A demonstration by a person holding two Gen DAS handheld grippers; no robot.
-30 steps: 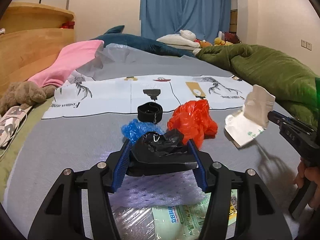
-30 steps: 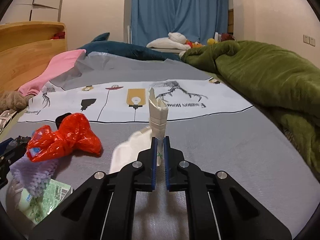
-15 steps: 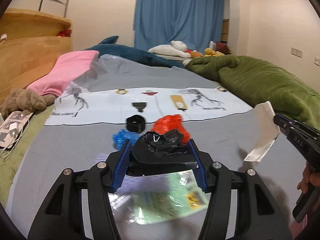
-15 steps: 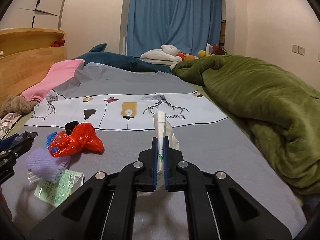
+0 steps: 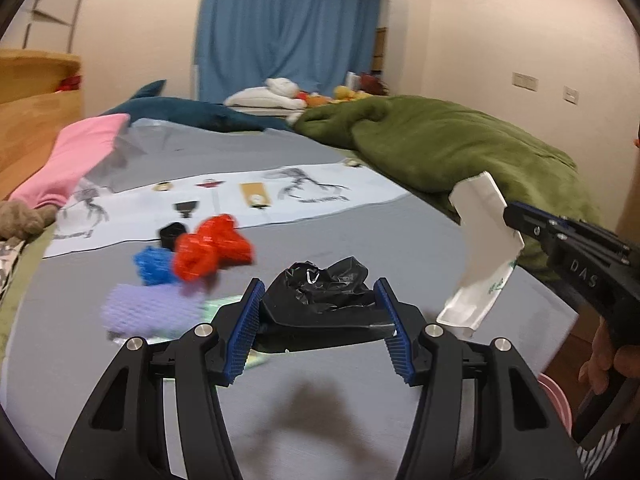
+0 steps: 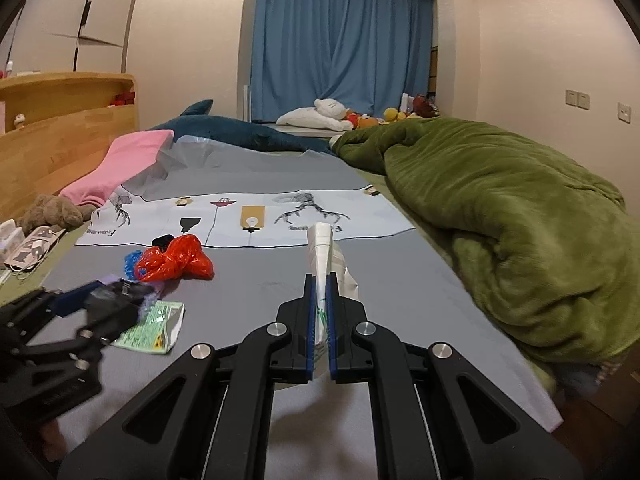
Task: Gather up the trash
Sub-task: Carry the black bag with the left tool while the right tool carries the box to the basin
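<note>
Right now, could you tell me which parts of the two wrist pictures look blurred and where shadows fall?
Left wrist view: the crumpled red plastic bag, blue plastic bag and purple foam net are smeared; the crumpled black plastic bag in the left gripper is sharp, with a soft shadow on the grey sheet below. Right wrist view: mostly crisp; only the left gripper at the left edge blurs.

black plastic grippers [image 5: 320, 328], blue ribbed pads [image 5: 250, 330], silver screws; "das" lettering on right gripper [image 5: 520, 220].

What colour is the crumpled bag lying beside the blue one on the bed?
Red: the crumpled bag shows sharpest in the right wrist view.
</note>
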